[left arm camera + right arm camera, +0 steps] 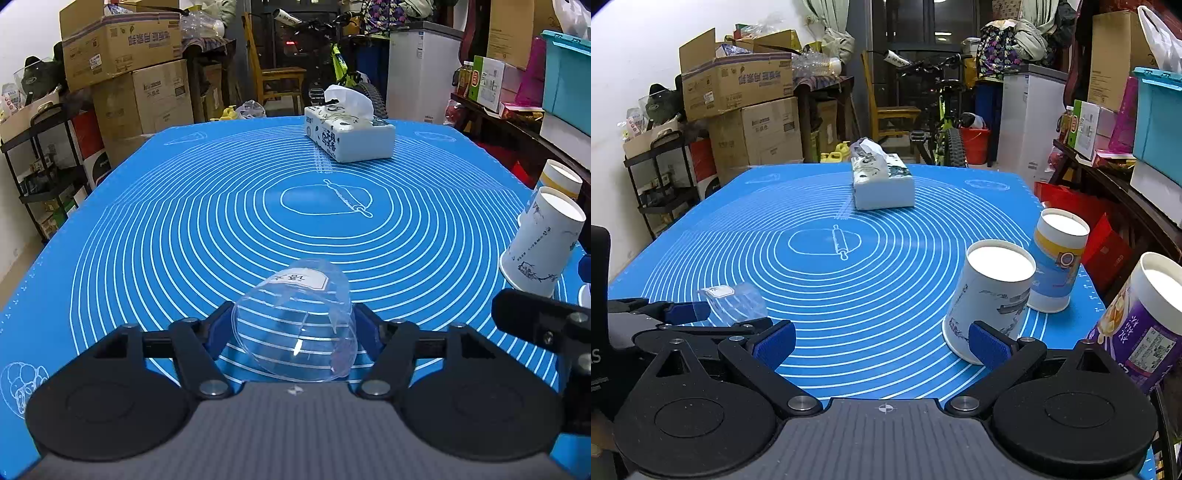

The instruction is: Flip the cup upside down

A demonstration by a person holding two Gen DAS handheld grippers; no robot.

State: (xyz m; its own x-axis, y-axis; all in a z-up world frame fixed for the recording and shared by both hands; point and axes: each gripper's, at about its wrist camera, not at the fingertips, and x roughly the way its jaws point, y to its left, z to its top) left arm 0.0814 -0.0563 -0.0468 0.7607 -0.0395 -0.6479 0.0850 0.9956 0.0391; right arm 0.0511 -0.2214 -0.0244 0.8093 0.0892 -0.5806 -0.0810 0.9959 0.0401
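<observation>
A clear plastic cup (295, 321) with a white label lies on its side between the blue pads of my left gripper (293, 325), mouth toward the camera, base pointing away, held just above the blue mat (184, 221). The left gripper is shut on it. The right wrist view shows the same cup (735, 301) at the left, held by the left gripper's fingers (685, 310). My right gripper (882, 341) is open and empty, low over the mat's near edge, its right finger (988, 347) close to an upside-down paper cup (990, 295).
Three paper cups stand upside down at the mat's right: a white one with ink drawings (543, 240), a yellow-and-blue one (1056, 258) and a purple one (1141, 325). A tissue box (349, 134) sits at the far middle. Boxes, shelves and a bicycle surround the table.
</observation>
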